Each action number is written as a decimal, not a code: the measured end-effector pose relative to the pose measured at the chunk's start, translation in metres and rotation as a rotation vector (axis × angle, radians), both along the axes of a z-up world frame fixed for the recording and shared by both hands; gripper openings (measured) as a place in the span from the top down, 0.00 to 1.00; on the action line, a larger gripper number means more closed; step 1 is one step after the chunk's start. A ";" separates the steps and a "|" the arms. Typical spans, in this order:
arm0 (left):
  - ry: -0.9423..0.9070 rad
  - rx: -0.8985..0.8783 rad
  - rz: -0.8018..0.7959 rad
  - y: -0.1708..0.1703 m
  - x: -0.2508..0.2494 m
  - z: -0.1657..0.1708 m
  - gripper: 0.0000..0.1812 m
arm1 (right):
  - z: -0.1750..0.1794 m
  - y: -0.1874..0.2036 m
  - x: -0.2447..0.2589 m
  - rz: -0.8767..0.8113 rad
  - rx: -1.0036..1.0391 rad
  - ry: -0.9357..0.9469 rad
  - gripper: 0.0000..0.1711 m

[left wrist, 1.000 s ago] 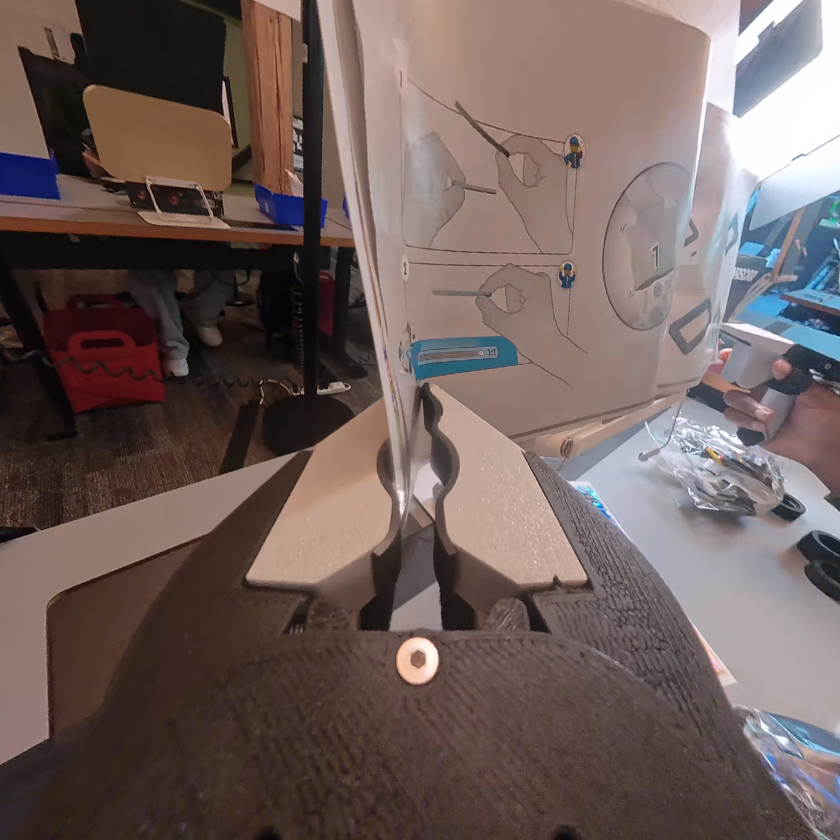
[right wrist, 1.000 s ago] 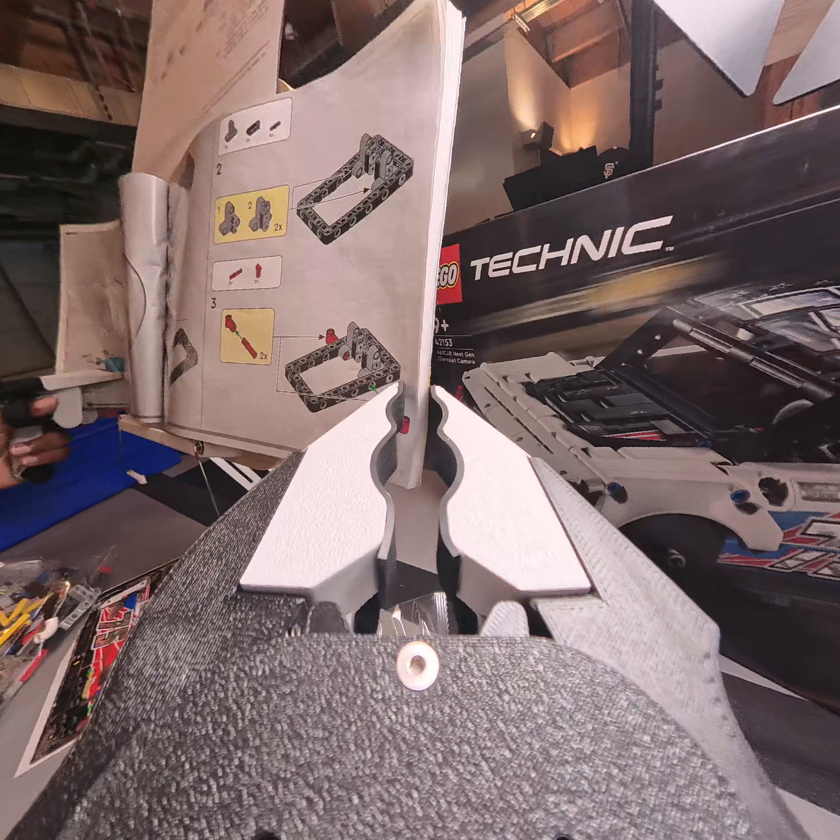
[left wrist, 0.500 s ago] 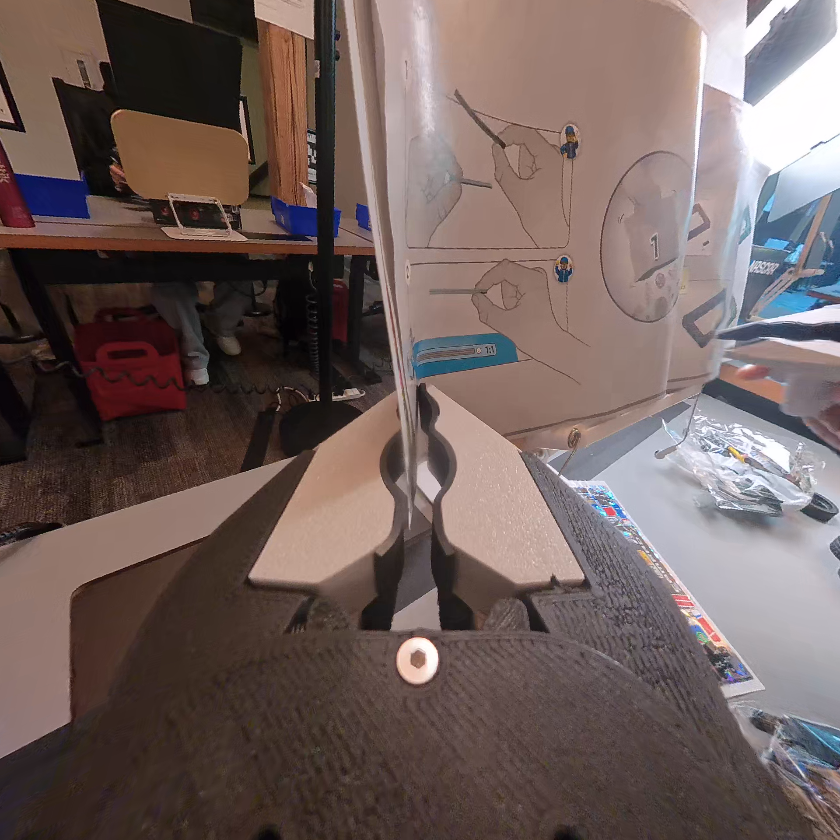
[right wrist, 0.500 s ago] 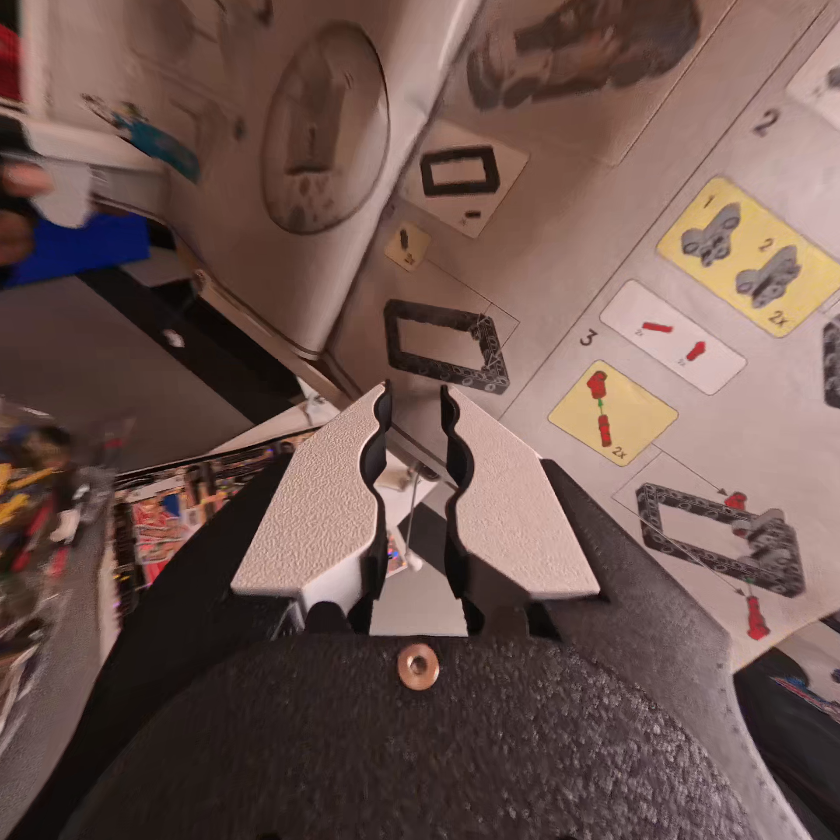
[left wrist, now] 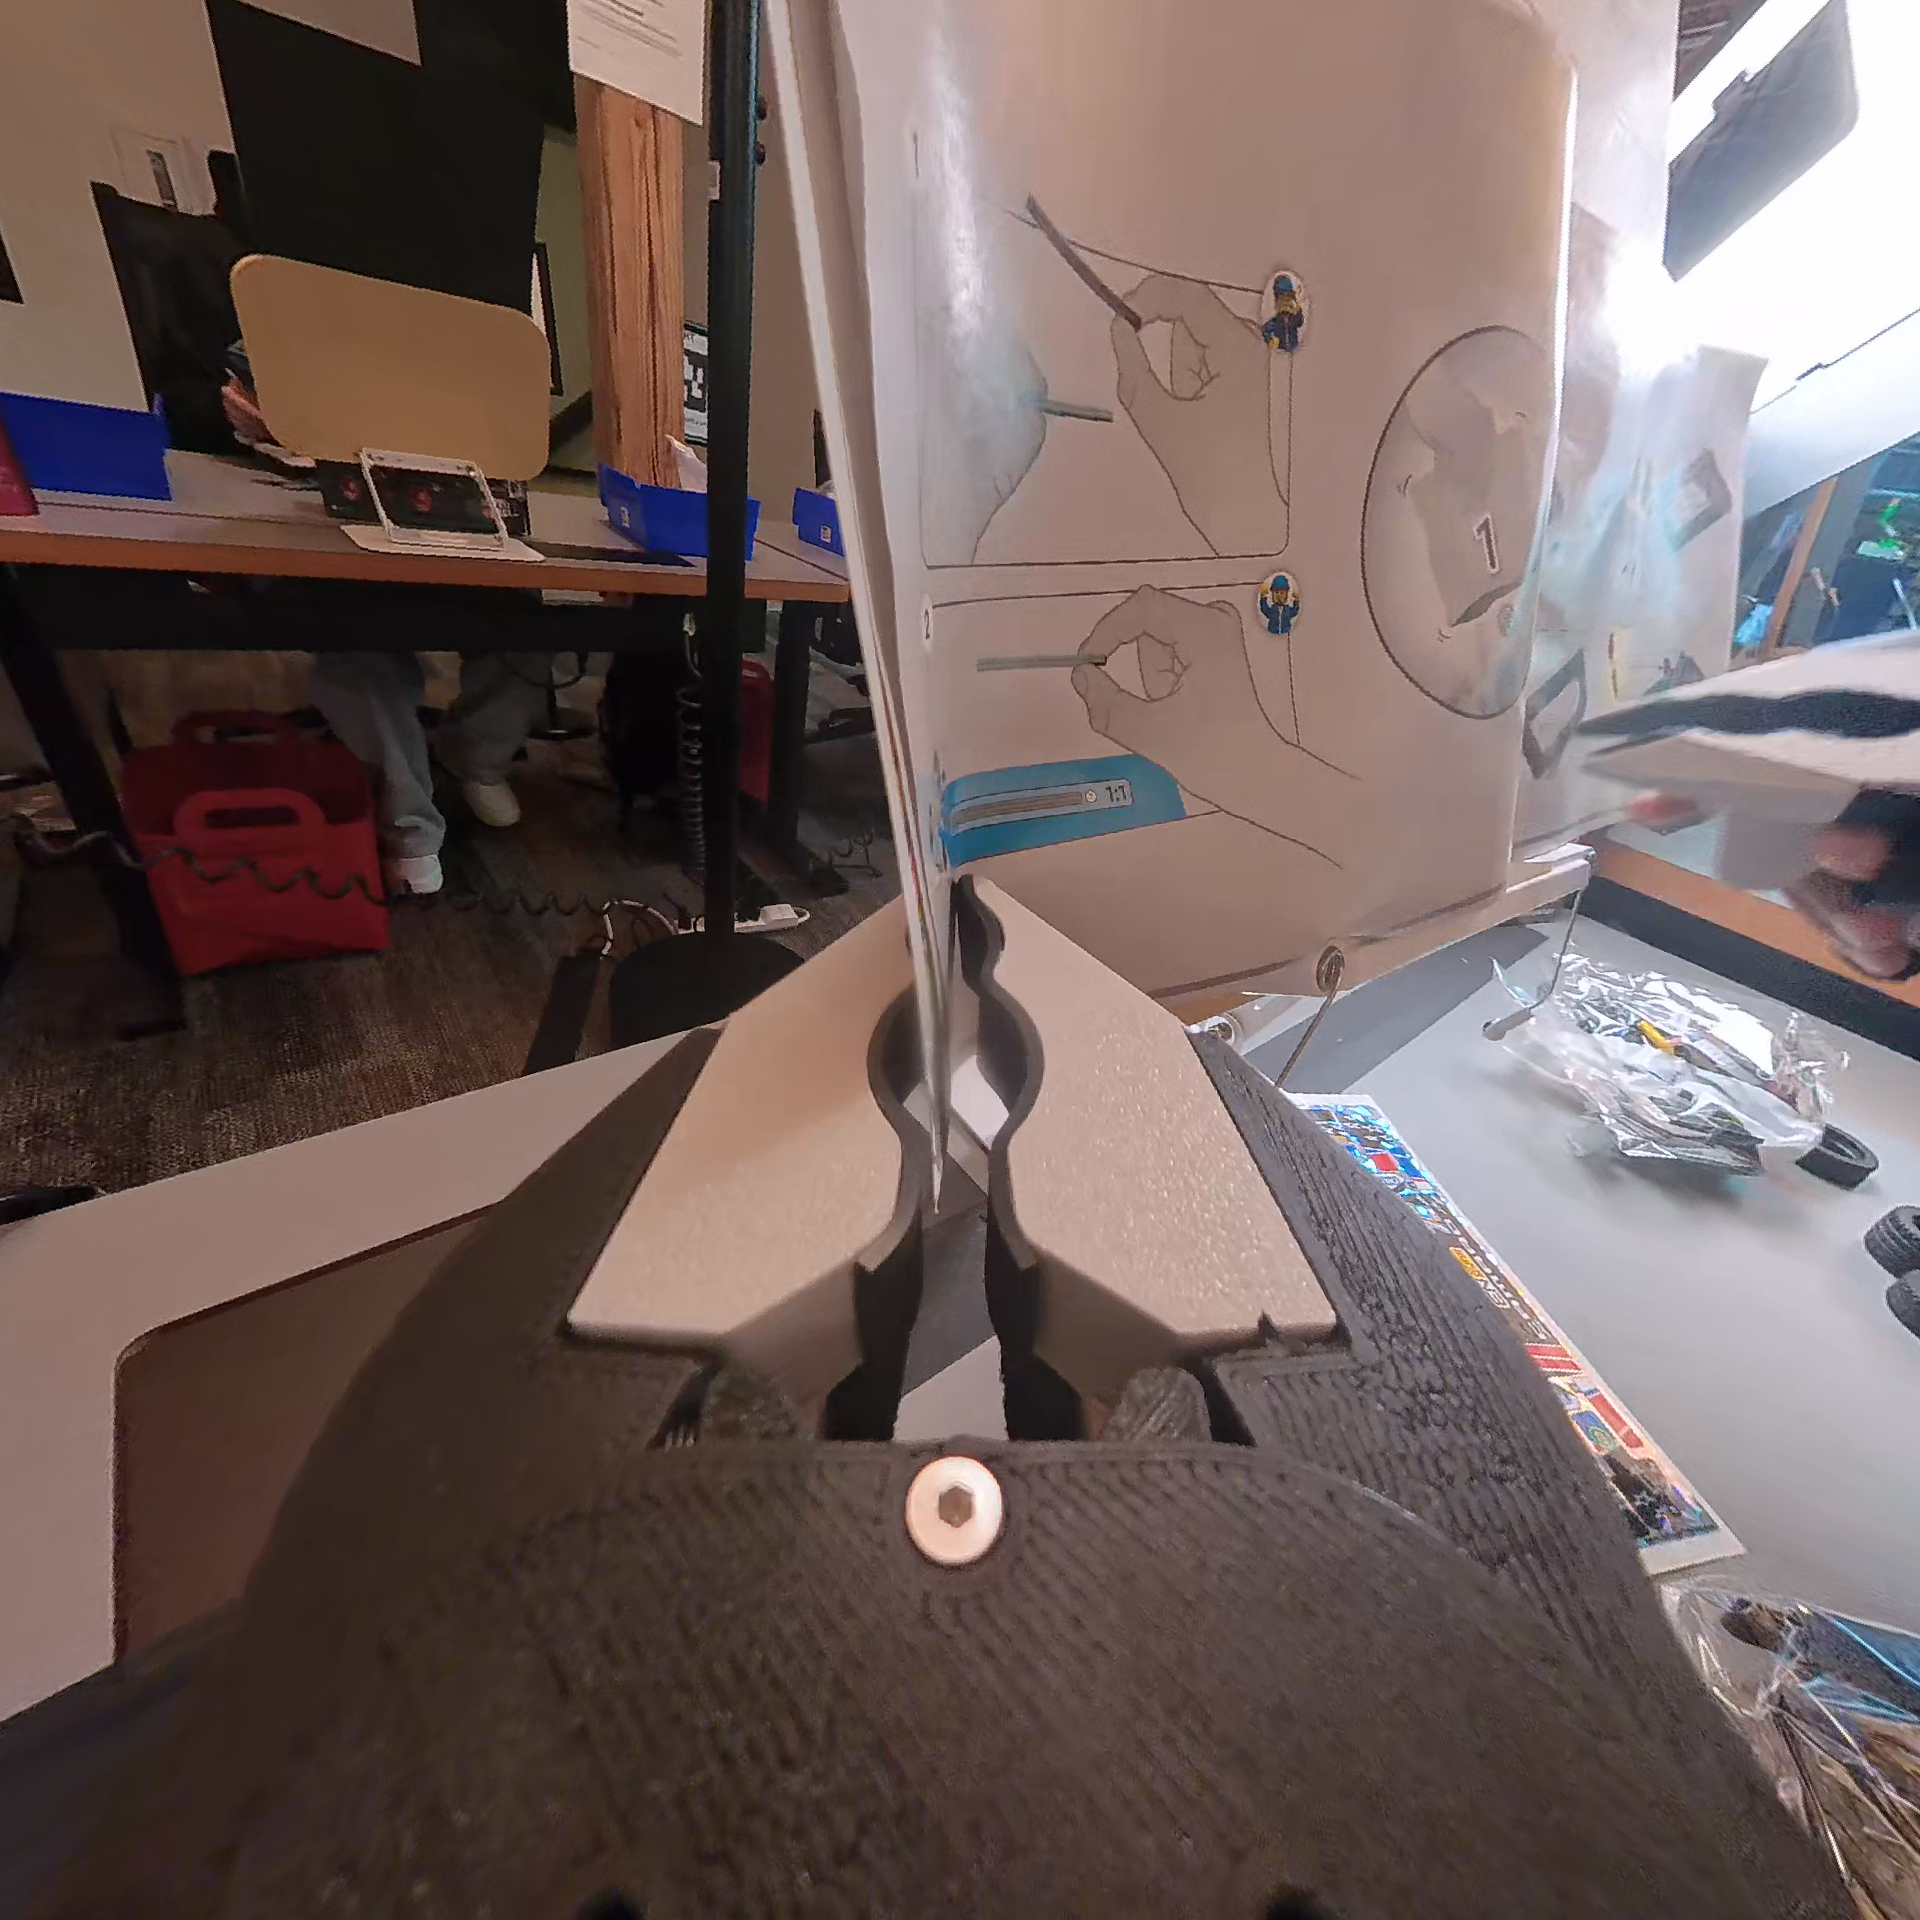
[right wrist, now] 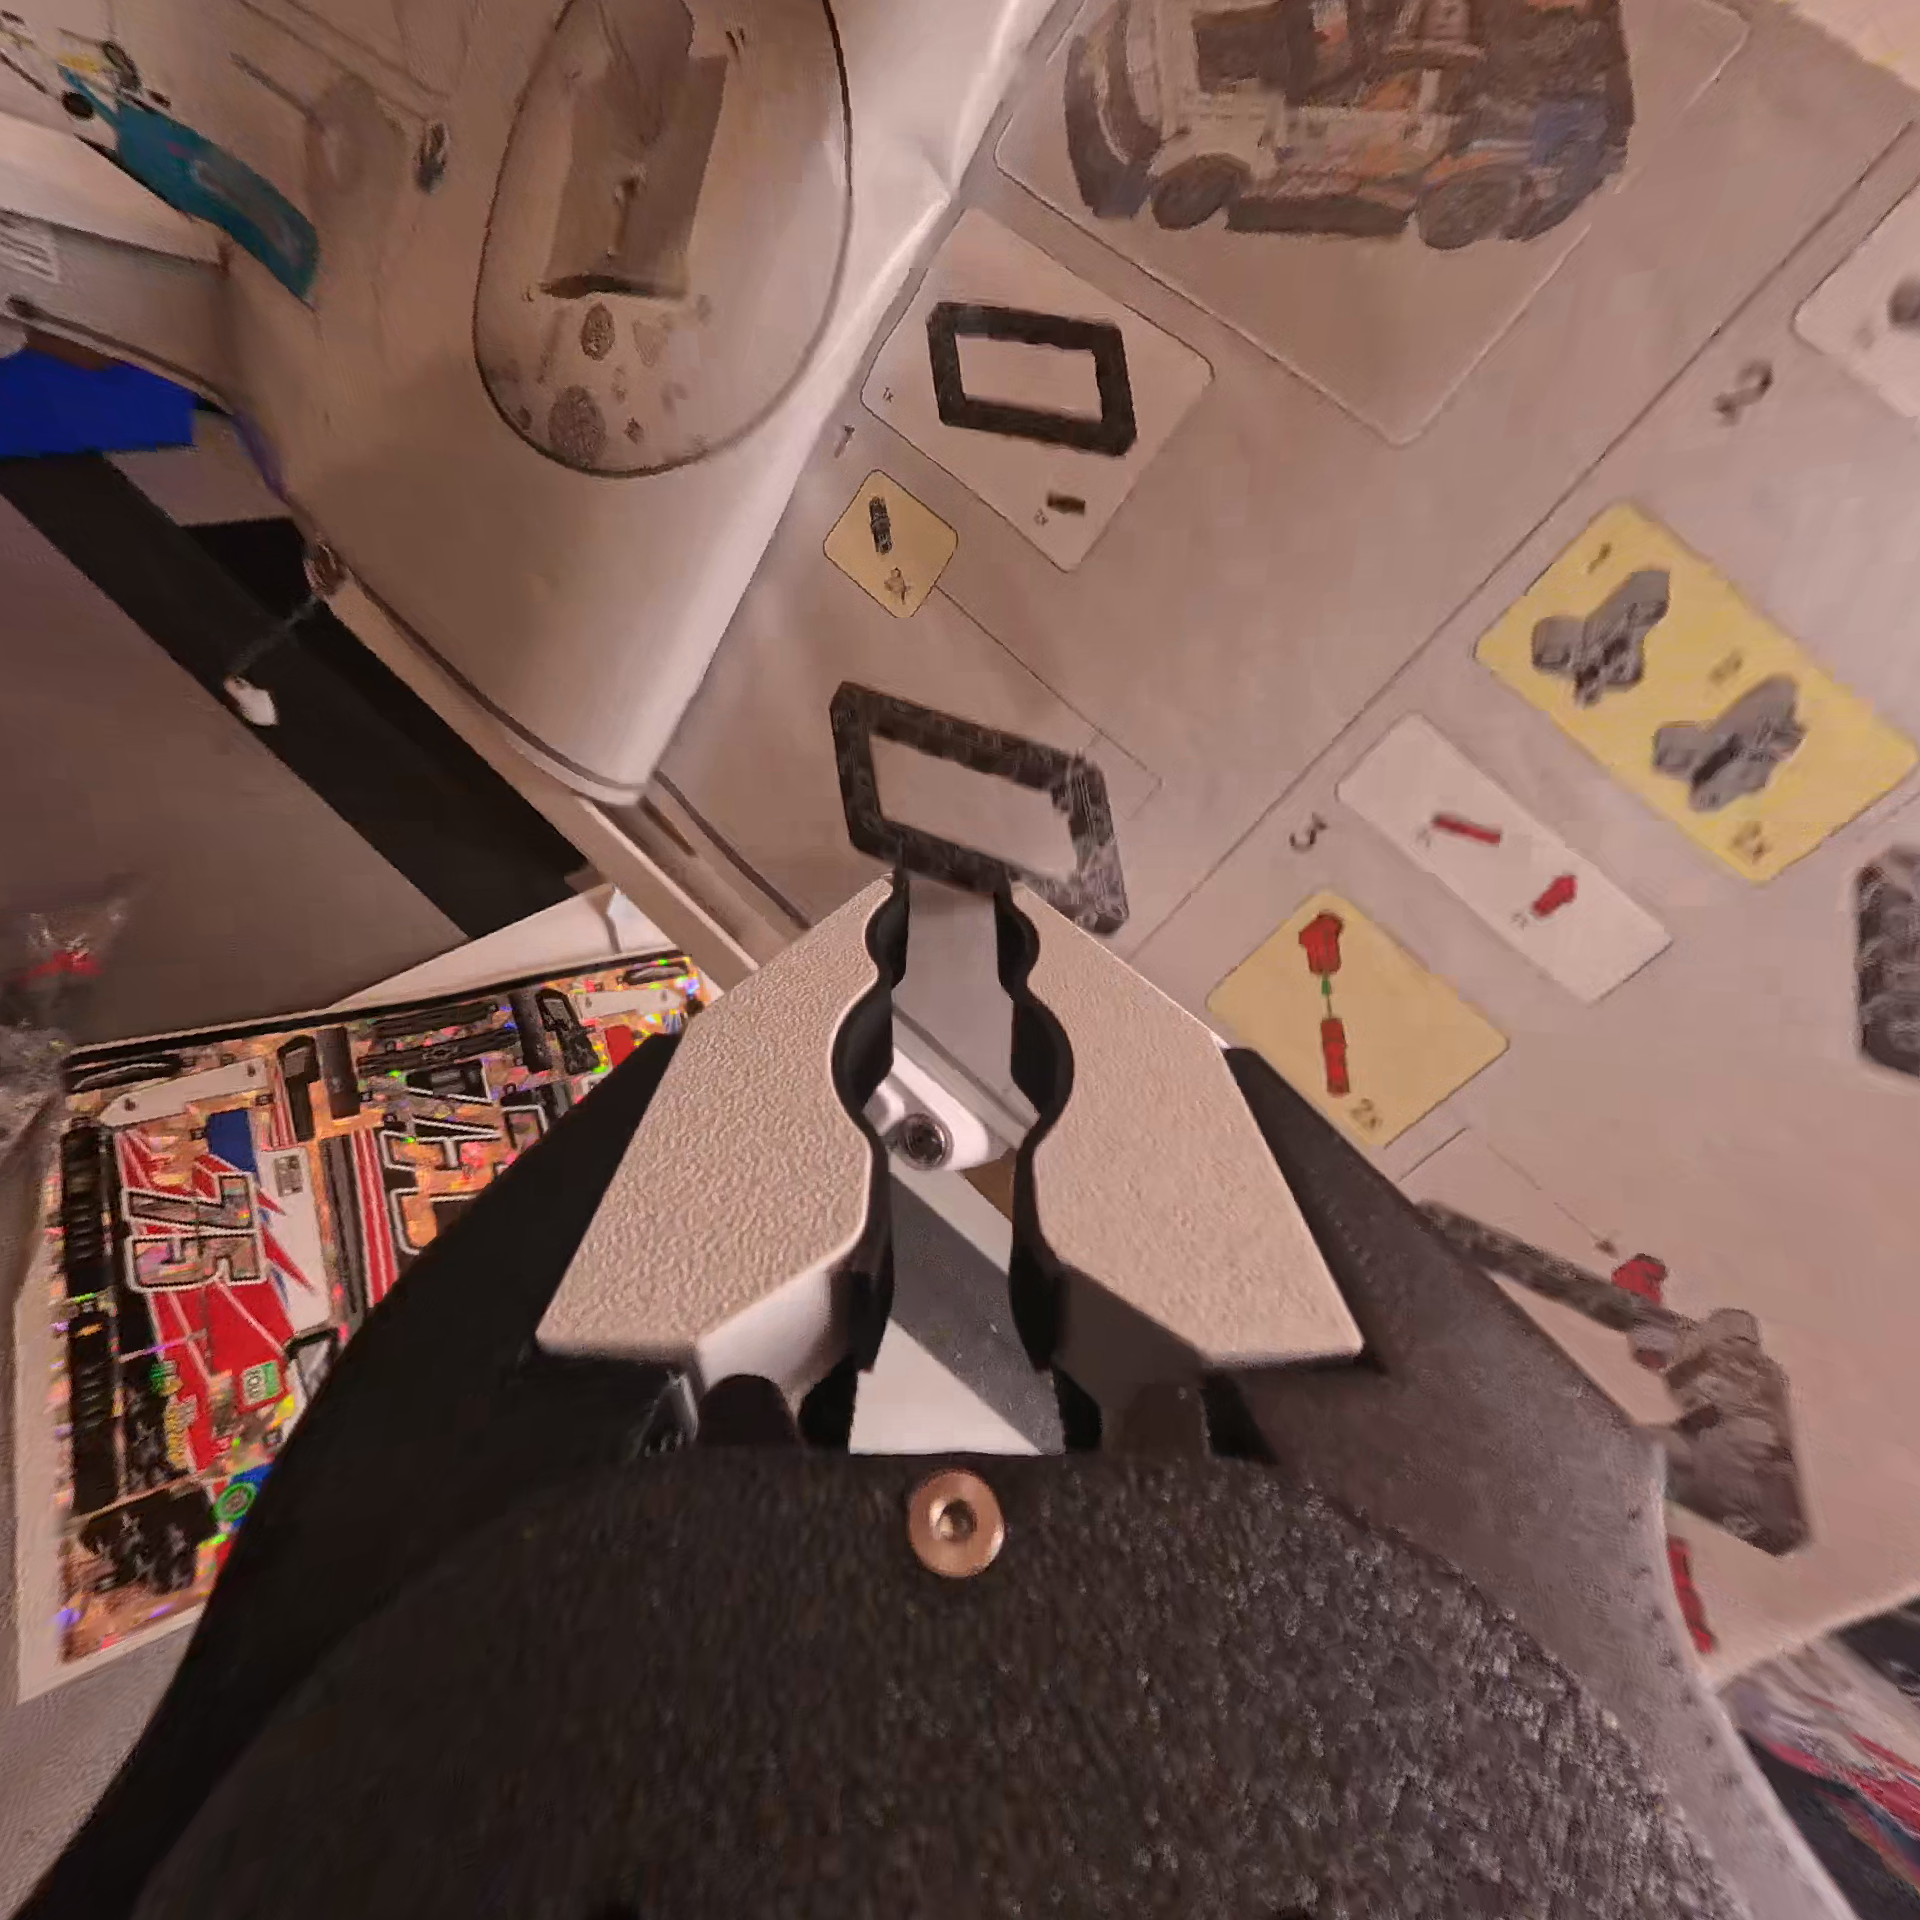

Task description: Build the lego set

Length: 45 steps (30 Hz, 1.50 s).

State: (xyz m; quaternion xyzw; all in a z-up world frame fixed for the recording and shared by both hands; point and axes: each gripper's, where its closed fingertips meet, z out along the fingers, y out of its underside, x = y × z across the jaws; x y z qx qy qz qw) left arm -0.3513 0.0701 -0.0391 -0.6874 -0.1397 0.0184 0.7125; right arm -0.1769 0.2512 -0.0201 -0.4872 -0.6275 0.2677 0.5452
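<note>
The instruction booklet (left wrist: 1195,468) stands open on a white stand. My left gripper (left wrist: 951,894) is shut on the booklet's left pages and pinches their lower edge between the pads. My right gripper (right wrist: 948,894) is open by a narrow gap and holds nothing. It is rolled to one side and faces the open page of the booklet (right wrist: 1299,520), close to the drawing of a black frame. In the left wrist view the right gripper (left wrist: 1766,738) shows blurred at the far right, with a hand (left wrist: 1860,894) under it.
A shiny sticker sheet (right wrist: 260,1195) lies on the grey table below the stand and also shows in the left wrist view (left wrist: 1507,1299). A clear bag of parts (left wrist: 1662,1091) and black tyres (left wrist: 1839,1158) lie to the right. A black pole (left wrist: 727,468) stands behind. One gripper's finger ends stand about 25 cm off the other's.
My right gripper has let go of the booklet's right pages, opened a little, rolled sideways and moved in front of the open page. My left gripper keeps its hold.
</note>
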 end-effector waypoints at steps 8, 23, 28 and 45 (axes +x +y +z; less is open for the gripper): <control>-0.081 0.016 -0.050 -0.003 -0.004 -0.001 0.99 | 0.028 -0.074 -0.059 0.173 0.216 -0.056 0.87; -0.300 -0.161 0.056 -0.064 0.031 -0.036 0.77 | 0.020 -0.083 -0.078 0.093 0.475 -0.198 0.91; -0.120 -0.315 0.004 -0.046 0.071 -0.060 0.79 | 0.013 -0.089 -0.086 0.111 0.511 -0.290 0.87; -1.295 0.558 0.020 0.024 0.077 -0.074 0.67 | 0.017 -0.084 -0.093 0.160 0.379 -0.262 0.94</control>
